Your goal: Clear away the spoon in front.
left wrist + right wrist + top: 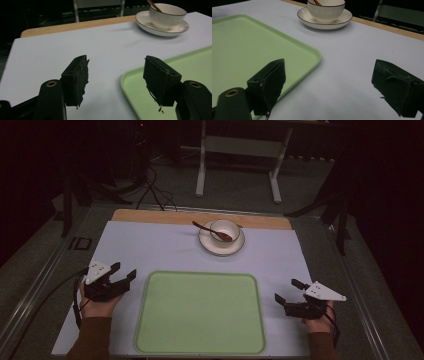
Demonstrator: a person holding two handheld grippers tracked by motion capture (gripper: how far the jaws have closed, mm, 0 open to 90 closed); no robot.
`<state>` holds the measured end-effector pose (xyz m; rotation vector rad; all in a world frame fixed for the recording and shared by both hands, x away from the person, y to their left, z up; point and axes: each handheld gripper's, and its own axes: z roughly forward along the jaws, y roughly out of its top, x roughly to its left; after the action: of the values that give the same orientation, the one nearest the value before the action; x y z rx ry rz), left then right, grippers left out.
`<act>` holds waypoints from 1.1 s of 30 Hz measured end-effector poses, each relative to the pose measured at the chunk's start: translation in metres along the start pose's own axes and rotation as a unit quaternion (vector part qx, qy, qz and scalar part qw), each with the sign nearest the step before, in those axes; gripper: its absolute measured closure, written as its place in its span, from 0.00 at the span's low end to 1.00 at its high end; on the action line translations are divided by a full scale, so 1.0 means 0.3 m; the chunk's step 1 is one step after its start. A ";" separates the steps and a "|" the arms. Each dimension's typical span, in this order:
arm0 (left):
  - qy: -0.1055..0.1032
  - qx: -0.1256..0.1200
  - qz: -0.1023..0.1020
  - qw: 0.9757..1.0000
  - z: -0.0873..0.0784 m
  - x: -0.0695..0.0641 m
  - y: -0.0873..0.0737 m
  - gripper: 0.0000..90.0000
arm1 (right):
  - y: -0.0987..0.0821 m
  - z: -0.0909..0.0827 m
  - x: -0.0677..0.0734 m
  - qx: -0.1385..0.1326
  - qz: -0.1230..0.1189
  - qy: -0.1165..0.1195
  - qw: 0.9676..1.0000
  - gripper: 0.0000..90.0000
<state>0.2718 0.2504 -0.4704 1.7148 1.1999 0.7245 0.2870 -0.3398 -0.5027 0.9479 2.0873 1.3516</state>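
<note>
A light green tray [200,312] is laid at the middle of the table's near edge, on a pale sheet [150,250] that covers most of the table [150,215]; a strip of bare wood is left showing along the far edge. Nothing is carried on the tray.

Near the middle of the far edge a white saucer [221,244] is set on the sheet, with a white bowl [224,229] standing upright on it. A brown spoon [212,231] is rested in the bowl, its handle sticking out over the rim toward the far left.

The left hand-held gripper [123,275] is held just beside the tray's left edge, off the sheet's near left part, with its jaws spread wide and nothing between them. In the left gripper view, the tray's corner is seen under the right jaw.

The right hand-held gripper [289,292] is held beside the tray's right edge, also released, jaws wide apart and empty. Both are kept well apart from the bowl and saucer.
</note>
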 end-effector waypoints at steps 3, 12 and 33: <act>-0.003 -0.001 0.003 1.000 0.006 -0.009 0.013 0.40 | 0.000 -0.003 -0.003 0.000 0.002 -0.006 1.000 0.15; -0.012 -0.008 0.008 1.000 0.024 -0.019 0.062 0.40 | 0.000 -0.005 -0.005 -0.001 0.002 -0.007 1.000 0.15; -0.030 -0.015 0.014 0.999 0.096 -0.046 0.147 0.39 | 0.000 -0.008 -0.005 -0.005 0.002 -0.008 1.000 0.15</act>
<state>0.3091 0.2220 -0.4426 1.7187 1.1212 0.6993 0.2863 -0.3423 -0.5017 0.9571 2.0658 1.3517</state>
